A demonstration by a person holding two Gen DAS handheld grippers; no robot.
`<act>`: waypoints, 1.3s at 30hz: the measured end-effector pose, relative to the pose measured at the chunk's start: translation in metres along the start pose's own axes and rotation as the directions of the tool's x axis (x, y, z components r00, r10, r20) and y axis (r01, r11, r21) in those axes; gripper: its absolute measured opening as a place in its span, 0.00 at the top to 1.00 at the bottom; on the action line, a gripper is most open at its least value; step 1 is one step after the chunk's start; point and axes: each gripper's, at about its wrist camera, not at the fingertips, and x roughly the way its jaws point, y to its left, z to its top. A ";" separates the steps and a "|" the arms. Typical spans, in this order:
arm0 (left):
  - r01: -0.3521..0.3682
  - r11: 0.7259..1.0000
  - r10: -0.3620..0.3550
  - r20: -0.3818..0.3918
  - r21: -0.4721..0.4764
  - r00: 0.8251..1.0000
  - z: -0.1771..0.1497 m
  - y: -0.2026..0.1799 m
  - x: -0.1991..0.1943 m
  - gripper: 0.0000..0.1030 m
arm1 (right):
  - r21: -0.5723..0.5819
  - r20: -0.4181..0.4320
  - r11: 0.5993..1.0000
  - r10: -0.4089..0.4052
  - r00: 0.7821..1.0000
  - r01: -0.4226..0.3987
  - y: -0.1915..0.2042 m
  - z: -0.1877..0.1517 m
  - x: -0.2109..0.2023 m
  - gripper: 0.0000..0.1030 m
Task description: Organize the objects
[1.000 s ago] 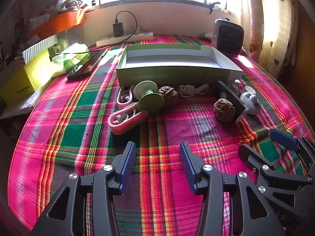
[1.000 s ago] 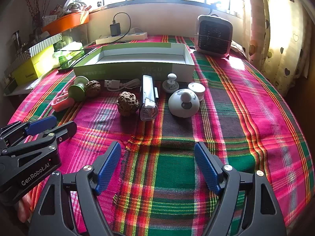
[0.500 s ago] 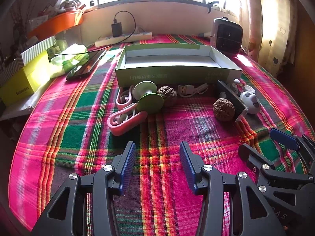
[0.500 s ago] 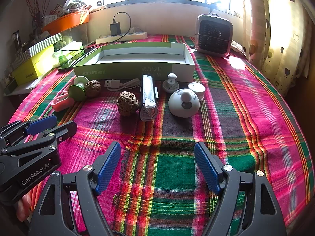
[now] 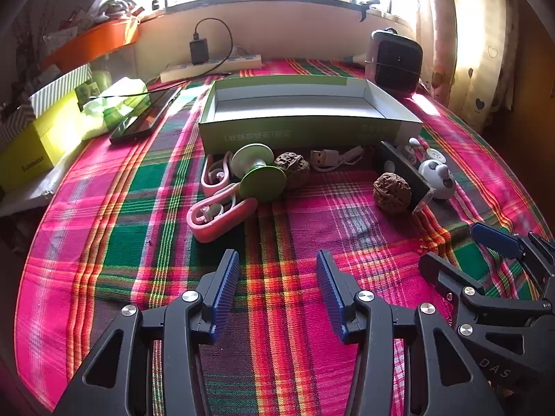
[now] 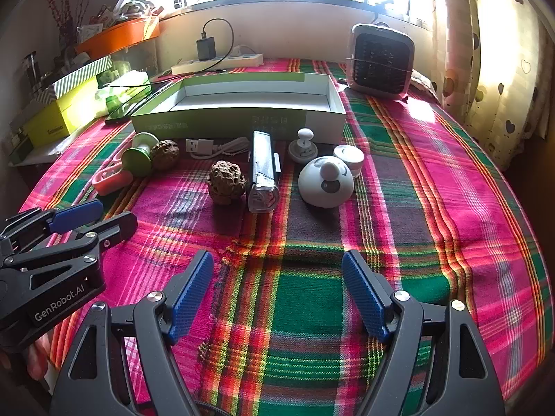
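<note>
An open green-and-white box (image 5: 305, 118) (image 6: 239, 107) lies at the back of the plaid table. In front of it lie pink clips (image 5: 218, 213), a green-and-white spool (image 5: 258, 175) (image 6: 138, 154), two walnuts (image 5: 392, 192) (image 6: 225, 182) (image 6: 164, 154), a white USB cable (image 5: 333, 157) (image 6: 215, 147), a dark oblong device (image 6: 263, 170), and white round gadgets (image 6: 324, 182). My left gripper (image 5: 277, 291) is open and empty, short of the clips. My right gripper (image 6: 277, 294) is open and empty, short of the walnut and device.
A small fan heater (image 6: 380, 60) stands at the back right. A power strip with a charger (image 5: 211, 64), a phone (image 5: 145, 116) and yellow boxes (image 5: 34, 145) sit at the back left. Curtains (image 6: 499, 69) hang on the right.
The left wrist view has shifted very slightly; the objects sit a touch lower and left. Both grippers stay open and nothing on the table has moved.
</note>
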 end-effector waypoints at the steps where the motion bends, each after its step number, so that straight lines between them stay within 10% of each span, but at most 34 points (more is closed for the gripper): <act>1: 0.005 1.000 -0.005 0.001 0.004 1.000 0.000 0.001 0.000 0.56 | -0.004 -0.002 1.000 0.005 1.000 -0.005 -0.001 0.000 0.000 0.25; 39: 0.075 0.997 -0.074 -0.011 0.022 0.997 0.032 0.052 0.020 0.57 | -0.001 0.009 0.993 0.121 0.993 -0.121 -0.013 0.063 0.028 0.62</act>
